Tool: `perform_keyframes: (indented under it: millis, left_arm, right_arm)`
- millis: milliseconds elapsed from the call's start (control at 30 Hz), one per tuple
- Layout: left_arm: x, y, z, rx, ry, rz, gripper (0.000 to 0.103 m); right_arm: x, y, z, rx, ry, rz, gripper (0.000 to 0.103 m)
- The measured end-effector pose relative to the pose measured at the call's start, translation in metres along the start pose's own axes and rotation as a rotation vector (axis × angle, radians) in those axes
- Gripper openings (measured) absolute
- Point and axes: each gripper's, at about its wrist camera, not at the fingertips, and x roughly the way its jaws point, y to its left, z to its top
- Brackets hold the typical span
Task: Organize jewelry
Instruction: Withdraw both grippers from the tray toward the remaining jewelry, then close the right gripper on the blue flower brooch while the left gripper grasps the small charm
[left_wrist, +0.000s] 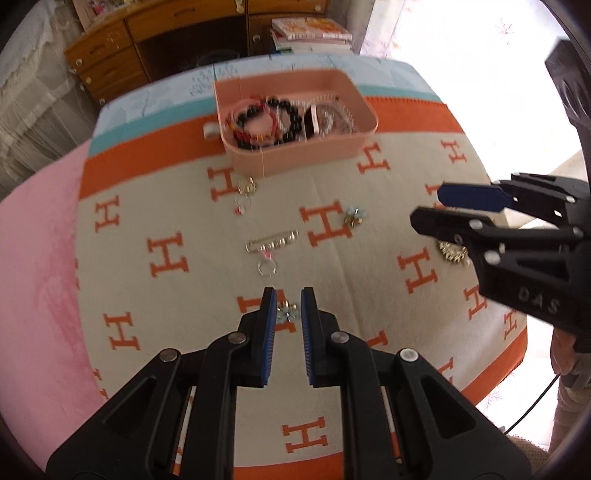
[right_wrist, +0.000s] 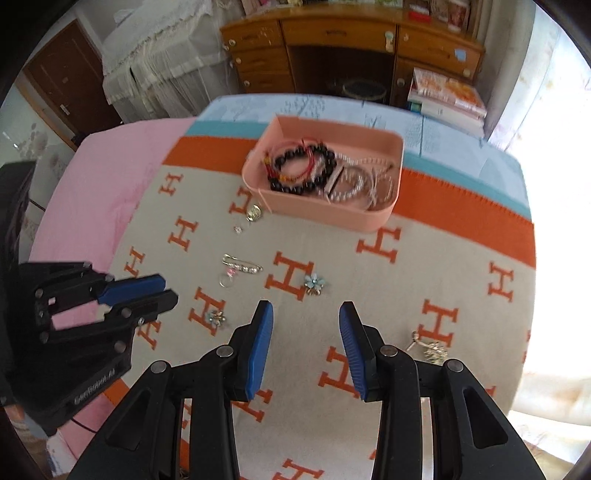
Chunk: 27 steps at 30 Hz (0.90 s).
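A pink box (left_wrist: 314, 153) (right_wrist: 291, 205) at the far side of the blanket holds bead bracelets and pearl strands. My left gripper (left_wrist: 288, 306) (right_wrist: 168, 288) is open, its tips either side of a small blue flower earring (left_wrist: 287, 311) (right_wrist: 216, 317) lying on the blanket. My right gripper (right_wrist: 306, 314) (left_wrist: 428, 206) is open and empty above the blanket. Other loose pieces lie about: a second flower earring (left_wrist: 354, 217) (right_wrist: 314, 283), a silver brooch pin with a ring (left_wrist: 271, 245) (right_wrist: 240, 267), a pendant (left_wrist: 246, 190) (right_wrist: 253, 213) and a gold cluster (left_wrist: 452, 253) (right_wrist: 430, 349).
The blanket (left_wrist: 184, 206) with orange H marks covers a table over a pink cloth (left_wrist: 37, 277). A wooden desk (right_wrist: 332, 40) and stacked books (right_wrist: 447, 96) stand behind. A small white roll (left_wrist: 210, 130) lies left of the box.
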Motion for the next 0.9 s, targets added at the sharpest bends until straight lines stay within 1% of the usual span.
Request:
perform_keyframes:
  millis: [67,200,267,333,633,700,767,833,867,900]
  left_arm:
    - [0.017,0.002,-0.003,-0.015,0.03,-0.011,0.011]
    - [0.047,0.004,-0.008,-0.04,0.075,-0.02,0.011]
    - [0.057,0.007,-0.008,-0.051,0.085,-0.024,0.011]
    - [0.065,0.01,-0.009,-0.065,0.094,-0.03,0.011]
    - [0.078,0.019,-0.01,-0.11,0.104,-0.058,0.011]
    - [0.076,0.022,-0.011,-0.11,0.103,-0.064,0.011]
    - [0.075,0.023,-0.011,-0.11,0.103,-0.066,0.011]
    - [0.074,0.023,-0.01,-0.109,0.104,-0.064,0.011]
    - [0.074,0.023,-0.01,-0.11,0.105,-0.064,0.011]
    - [0.073,0.023,-0.01,-0.109,0.106,-0.064,0.011]
  right_arm:
    - [0.02,-0.005,0.003,0.025,0.032,0.008,0.038]
    - [0.068,-0.02,0.015,0.1,0.086,0.052,0.038]
    - [0.089,-0.026,0.02,0.126,0.101,0.06,0.038]
    - [0.103,-0.029,0.023,0.144,0.118,0.058,0.035]
    - [0.138,-0.027,0.034,0.185,0.152,0.047,0.034]
    - [0.146,-0.024,0.036,0.193,0.162,0.045,0.027]
    - [0.155,-0.021,0.037,0.19,0.171,0.028,0.024]
    - [0.159,-0.016,0.038,0.177,0.153,0.007,0.019]
    - [0.16,-0.014,0.038,0.17,0.152,0.001,0.019]
    - [0.161,-0.013,0.037,0.166,0.147,-0.002,0.017]
